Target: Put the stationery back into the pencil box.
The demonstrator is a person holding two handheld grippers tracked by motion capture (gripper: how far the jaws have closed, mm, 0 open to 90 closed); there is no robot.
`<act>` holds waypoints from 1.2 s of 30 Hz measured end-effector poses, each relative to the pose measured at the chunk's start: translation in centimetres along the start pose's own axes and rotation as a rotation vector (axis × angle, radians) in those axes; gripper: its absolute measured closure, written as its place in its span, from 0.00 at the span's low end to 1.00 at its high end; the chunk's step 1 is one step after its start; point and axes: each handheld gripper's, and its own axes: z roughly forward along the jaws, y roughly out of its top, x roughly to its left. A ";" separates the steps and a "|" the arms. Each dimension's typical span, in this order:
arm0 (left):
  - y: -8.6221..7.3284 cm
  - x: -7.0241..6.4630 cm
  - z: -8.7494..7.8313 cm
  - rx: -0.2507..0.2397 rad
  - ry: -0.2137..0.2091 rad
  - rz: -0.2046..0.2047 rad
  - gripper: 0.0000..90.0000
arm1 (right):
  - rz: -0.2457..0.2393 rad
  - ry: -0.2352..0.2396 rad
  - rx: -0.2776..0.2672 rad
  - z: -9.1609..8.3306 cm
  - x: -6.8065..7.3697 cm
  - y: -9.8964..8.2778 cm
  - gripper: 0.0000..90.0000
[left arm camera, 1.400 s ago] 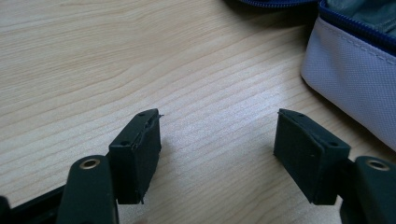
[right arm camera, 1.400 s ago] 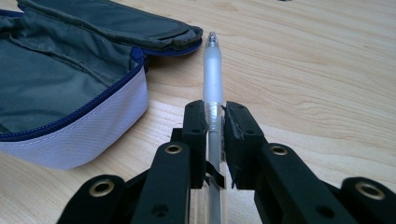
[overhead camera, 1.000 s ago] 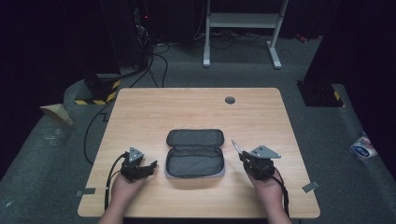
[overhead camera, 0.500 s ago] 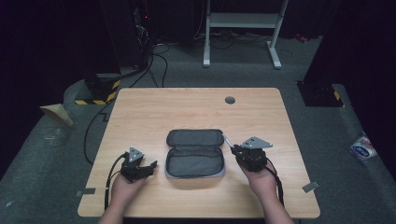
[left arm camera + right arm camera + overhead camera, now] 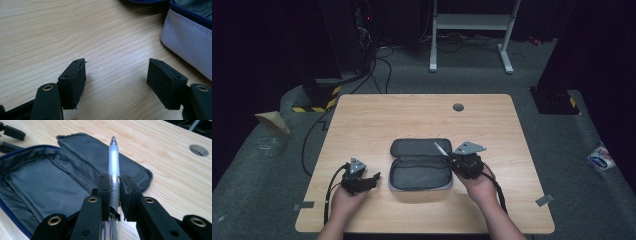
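An open grey pencil case [image 5: 419, 164] with a blue zip lies flat at the table's front middle; its dark lining [image 5: 47, 182] faces up. My right gripper [image 5: 451, 159] hangs over the case's right end, shut on a clear pen [image 5: 113, 157] whose tip [image 5: 438, 147] points out over the lining. My left gripper [image 5: 373, 178] rests low on the wood left of the case, open, with bare table between its pads [image 5: 75, 75]. A corner of the case [image 5: 187, 37] sits just to the right of the left gripper.
The wooden table [image 5: 377, 115] has a round cable hole [image 5: 458, 107] near its far edge. Cables and a yellow-black striped block [image 5: 314, 107] lie on the floor beyond the table's left. A white stand [image 5: 469, 22] is at the back.
My right gripper has carried the pen leftward, from the bare wood right of the case to over the case's right end. The left gripper has stayed put.
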 end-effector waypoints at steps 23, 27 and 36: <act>0.0 0.0 0.0 -0.004 -0.003 0.000 0.35 | -0.124 0.144 0.020 4.2 5.4 2.8 0.87; 0.0 0.0 0.0 -0.004 -0.003 0.000 0.35 | -0.136 0.164 0.021 4.5 6.1 3.1 0.87; 0.0 0.0 0.0 -0.004 -0.004 0.001 0.35 | -0.154 0.221 0.023 5.1 7.6 3.3 0.87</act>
